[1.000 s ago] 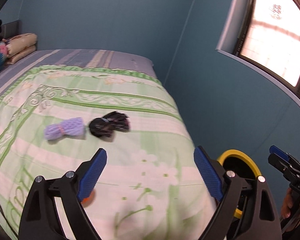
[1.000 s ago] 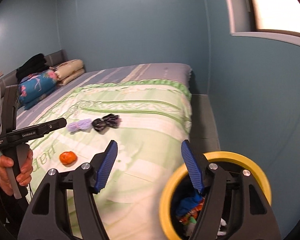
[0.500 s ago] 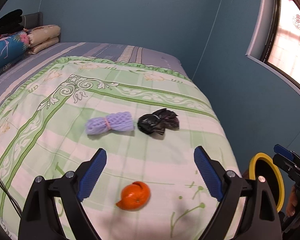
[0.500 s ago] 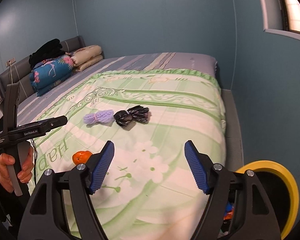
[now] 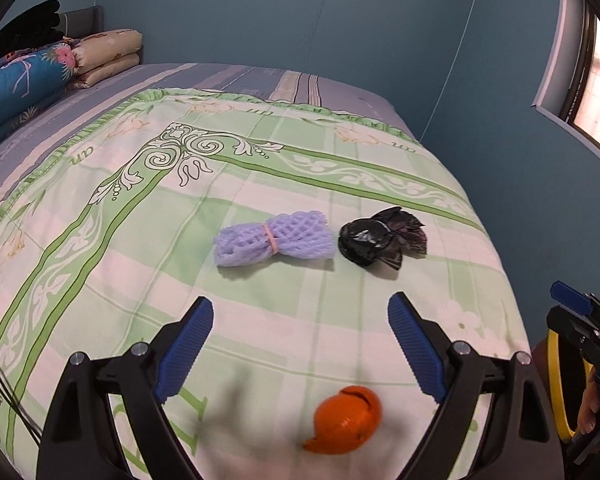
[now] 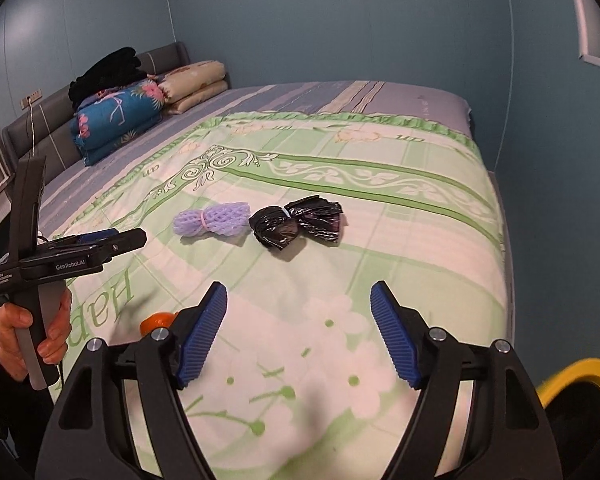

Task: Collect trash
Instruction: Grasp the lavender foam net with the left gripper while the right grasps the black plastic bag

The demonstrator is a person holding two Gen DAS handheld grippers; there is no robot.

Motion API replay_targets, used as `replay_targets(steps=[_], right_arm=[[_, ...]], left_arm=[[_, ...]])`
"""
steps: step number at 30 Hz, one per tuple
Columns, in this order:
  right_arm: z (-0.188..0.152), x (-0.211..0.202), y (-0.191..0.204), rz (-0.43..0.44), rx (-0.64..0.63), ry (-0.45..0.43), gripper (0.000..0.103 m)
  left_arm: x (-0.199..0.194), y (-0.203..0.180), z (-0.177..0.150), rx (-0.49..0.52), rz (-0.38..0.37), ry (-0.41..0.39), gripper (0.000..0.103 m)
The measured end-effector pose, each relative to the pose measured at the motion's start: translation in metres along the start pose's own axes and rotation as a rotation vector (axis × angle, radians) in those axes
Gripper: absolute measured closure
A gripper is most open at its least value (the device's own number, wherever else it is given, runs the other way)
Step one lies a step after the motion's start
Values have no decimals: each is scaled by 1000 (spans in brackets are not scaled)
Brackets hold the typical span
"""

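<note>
Left gripper [image 5: 301, 344] wide and empty above the orange peel [image 5: 346, 420] on the green-patterned bed [image 5: 100, 280]; right gripper [image 6: 299, 332], just widened, also empty. Advised: centre the peel between the blue pads, then close.

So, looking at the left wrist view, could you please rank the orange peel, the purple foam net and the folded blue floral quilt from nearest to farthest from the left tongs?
1. Orange peel: lying on the bedspread just below the open left tongs, slightly right.
2. Purple foam net: mid-bed, ahead of the tongs, beside the black bag.
3. Blue floral quilt: far left, at the head of the bed.
</note>
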State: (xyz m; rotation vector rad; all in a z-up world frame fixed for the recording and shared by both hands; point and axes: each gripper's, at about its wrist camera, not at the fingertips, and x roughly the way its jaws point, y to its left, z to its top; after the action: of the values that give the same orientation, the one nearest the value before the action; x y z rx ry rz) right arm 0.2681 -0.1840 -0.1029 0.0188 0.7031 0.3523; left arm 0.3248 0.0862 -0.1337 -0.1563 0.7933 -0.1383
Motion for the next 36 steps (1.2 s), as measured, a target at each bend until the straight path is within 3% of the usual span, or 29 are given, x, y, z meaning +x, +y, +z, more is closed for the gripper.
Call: replay_targets(steps=[15,24,31,34,36], right_arm=[[42,126,-26,32,114,112,32],[59,176,-41,48,194,134,32],[64,212,-38,37,175,190,33],[65,220,-37,30,172,199,44],[67,224,-38,18,167,204,66]], left_arm=[[75,26,30,16,58,64,17],[113,27,32,39,60,109,17],[136,27,35,44,58,138,21],[146,24,36,73,72,153,38],[152,25,37,80,85,162,50]])
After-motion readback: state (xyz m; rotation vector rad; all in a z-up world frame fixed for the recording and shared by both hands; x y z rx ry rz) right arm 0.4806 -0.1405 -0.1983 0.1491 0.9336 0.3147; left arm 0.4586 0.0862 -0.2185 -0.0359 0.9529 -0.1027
